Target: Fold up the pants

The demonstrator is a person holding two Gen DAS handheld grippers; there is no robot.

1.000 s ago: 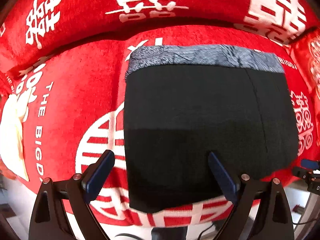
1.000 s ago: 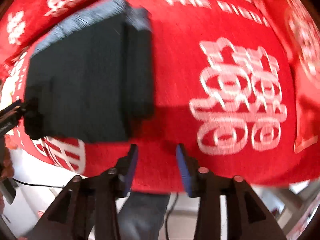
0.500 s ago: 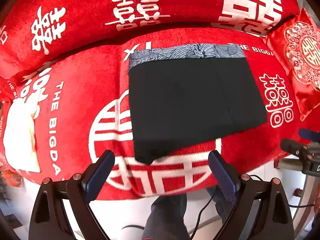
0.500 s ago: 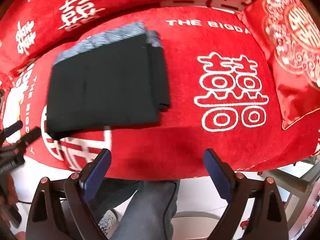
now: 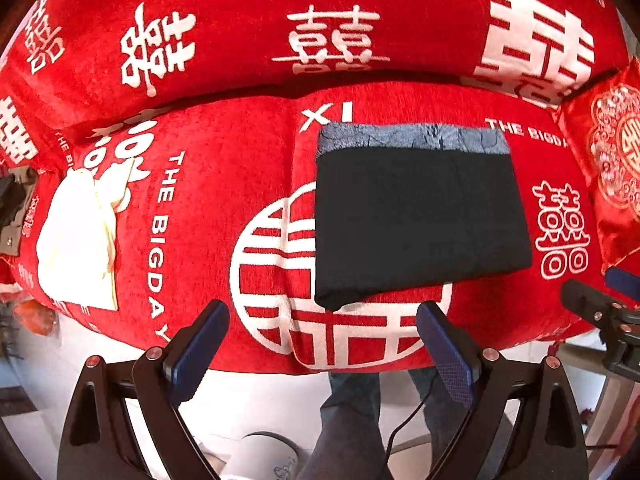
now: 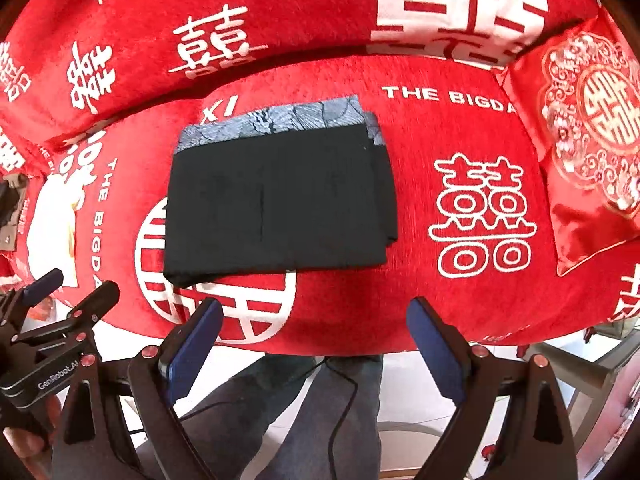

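The black pants lie folded into a flat rectangle on the red sofa seat, with a grey patterned waistband along the far edge. They also show in the right wrist view. My left gripper is open and empty, held back from the seat's front edge. My right gripper is open and empty, also off the front edge. Neither gripper touches the pants.
A cream cloth lies at the seat's left end. A red embroidered cushion sits at the right end. The sofa backrest rises behind. The person's legs and a cable are on the floor below.
Both grippers have pulled back and away from the pants toward the seat's front edge. The right gripper's jaws opened wide. The pants stay folded in place.
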